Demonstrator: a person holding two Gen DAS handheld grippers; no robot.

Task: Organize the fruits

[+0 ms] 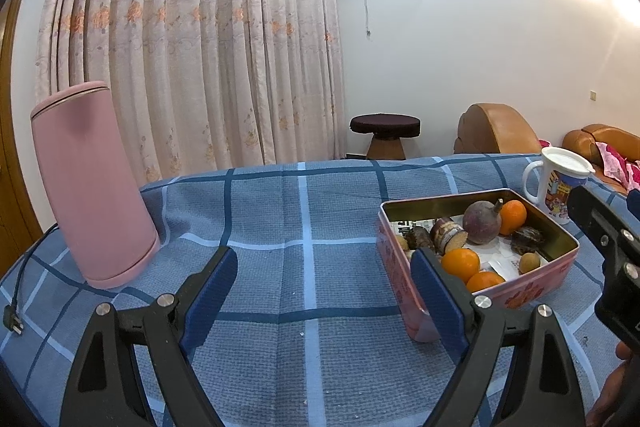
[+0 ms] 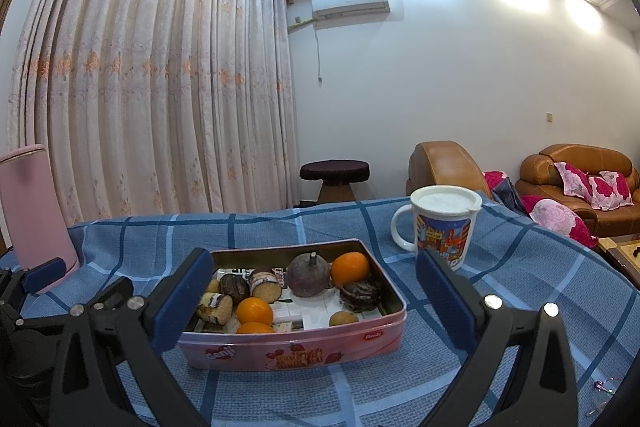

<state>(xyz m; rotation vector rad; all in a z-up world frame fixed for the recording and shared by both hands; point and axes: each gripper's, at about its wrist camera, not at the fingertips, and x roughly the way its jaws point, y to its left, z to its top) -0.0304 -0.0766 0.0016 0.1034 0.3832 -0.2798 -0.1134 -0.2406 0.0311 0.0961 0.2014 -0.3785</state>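
A pink rectangular tin [image 2: 296, 353] [image 1: 520, 293] sits on the blue checked tablecloth. It holds several oranges [image 2: 349, 268] [image 1: 460, 263], a dark purple round fruit [image 2: 308, 275] [image 1: 482, 222], a small tan fruit [image 2: 343, 318] and some cake rolls and chocolate cakes [image 2: 262, 285]. My right gripper [image 2: 316, 301] is open just in front of the tin, its fingers spanning the tin's width, holding nothing. My left gripper [image 1: 324, 303] is open over bare cloth to the left of the tin, its right finger [image 1: 438, 301] overlapping the tin's near corner.
A tall pink kettle [image 1: 90, 183] stands at the left with its cord and plug [image 1: 12, 323] on the cloth. A white lidded mug [image 2: 442, 225] stands behind the tin on the right. Beyond the table are curtains, a stool [image 2: 335, 173] and brown sofas [image 2: 576, 167].
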